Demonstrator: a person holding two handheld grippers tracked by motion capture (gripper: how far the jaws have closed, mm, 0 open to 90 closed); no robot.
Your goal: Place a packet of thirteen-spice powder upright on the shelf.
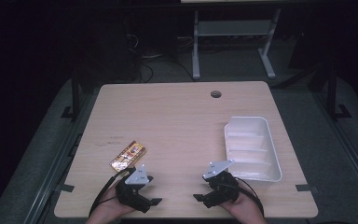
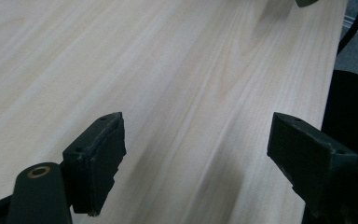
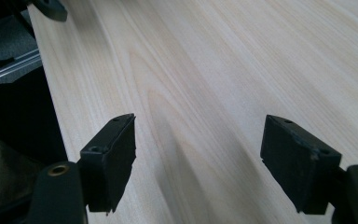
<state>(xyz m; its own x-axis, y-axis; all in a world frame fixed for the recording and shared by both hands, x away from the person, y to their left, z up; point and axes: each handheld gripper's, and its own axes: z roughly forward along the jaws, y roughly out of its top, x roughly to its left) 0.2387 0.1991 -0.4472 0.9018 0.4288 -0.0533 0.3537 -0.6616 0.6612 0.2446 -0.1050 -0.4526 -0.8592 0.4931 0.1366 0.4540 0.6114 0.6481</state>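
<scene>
My left gripper point(image 1: 152, 190) rests near the table's front edge, held by a hand, and points right toward the other gripper. In the left gripper view my left gripper point(image 2: 196, 154) stands open over bare wood, nothing between its jaws. My right gripper point(image 1: 200, 187) sits a short way to the right and points left, also in a hand. In its own view my right gripper point(image 3: 198, 158) is open with only wood grain between the pads. A yellow and brown snack packet point(image 1: 129, 155) lies flat on the table just beyond the left gripper.
A white plastic tray point(image 1: 271, 144) with ribbed compartments stands at the right, just behind the right gripper. The light wooden table point(image 1: 177, 121) has a round cable hole point(image 1: 216, 94) at the back. A metal frame stands on the dark floor behind.
</scene>
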